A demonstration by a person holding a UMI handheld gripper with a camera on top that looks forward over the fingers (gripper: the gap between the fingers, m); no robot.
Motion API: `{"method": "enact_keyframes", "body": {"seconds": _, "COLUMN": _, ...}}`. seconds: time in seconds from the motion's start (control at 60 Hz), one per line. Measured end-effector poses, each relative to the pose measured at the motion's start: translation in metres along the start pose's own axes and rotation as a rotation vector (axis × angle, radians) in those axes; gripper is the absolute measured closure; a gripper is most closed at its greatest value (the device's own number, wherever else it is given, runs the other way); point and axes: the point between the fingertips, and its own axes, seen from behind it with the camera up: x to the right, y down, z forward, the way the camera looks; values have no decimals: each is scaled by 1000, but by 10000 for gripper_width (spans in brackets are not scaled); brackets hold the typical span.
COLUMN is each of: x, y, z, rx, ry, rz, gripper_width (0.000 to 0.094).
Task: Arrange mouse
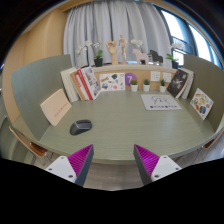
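Note:
A dark grey mouse (pixel 81 127) lies on the pale green desk (pixel 125 125), to the left and well beyond my fingers. My gripper (pixel 113 162) hangs over the desk's near edge. Its fingers are spread wide, with the magenta pads (pixel 80 159) facing each other and nothing between them. The mouse is ahead of the left finger, with bare desk between them.
Books and cards (pixel 82 83) lean along the back left. Small potted plants (pixel 146 87) and picture cards (pixel 181 83) line the back right. A flat sheet (pixel 160 101) lies right of centre. A curtained window stands behind.

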Motion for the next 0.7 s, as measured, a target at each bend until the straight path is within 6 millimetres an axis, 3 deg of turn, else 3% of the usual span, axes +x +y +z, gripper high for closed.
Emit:
{"method": "enact_keyframes", "body": {"seconds": 0.167, "x": -86, "y": 24, "z": 43, "rx": -53, "ry": -56, "rz": -2, "gripper_width": 129}}
{"method": "enact_keyframes", "body": {"seconds": 0.3, "x": -132, "y": 31, "z": 80, "rx": -95, "ry": -68, "rz": 4, "gripper_width": 129}}
{"method": "enact_keyframes", "body": {"seconds": 0.433, "x": -157, "y": 30, "z": 119, "rx": -122, "ry": -48, "rz": 8, "gripper_width": 131}}
{"method": "enact_keyframes", "body": {"seconds": 0.55, "x": -164, "y": 27, "z": 151, "rx": -146, "ry": -9, "rz": -3, "gripper_width": 129}}
{"method": "enact_keyframes", "body": {"seconds": 0.7, "x": -170, "y": 3, "z": 185, "rx": -129, "ry": 37, "rz": -9, "gripper_width": 135}}
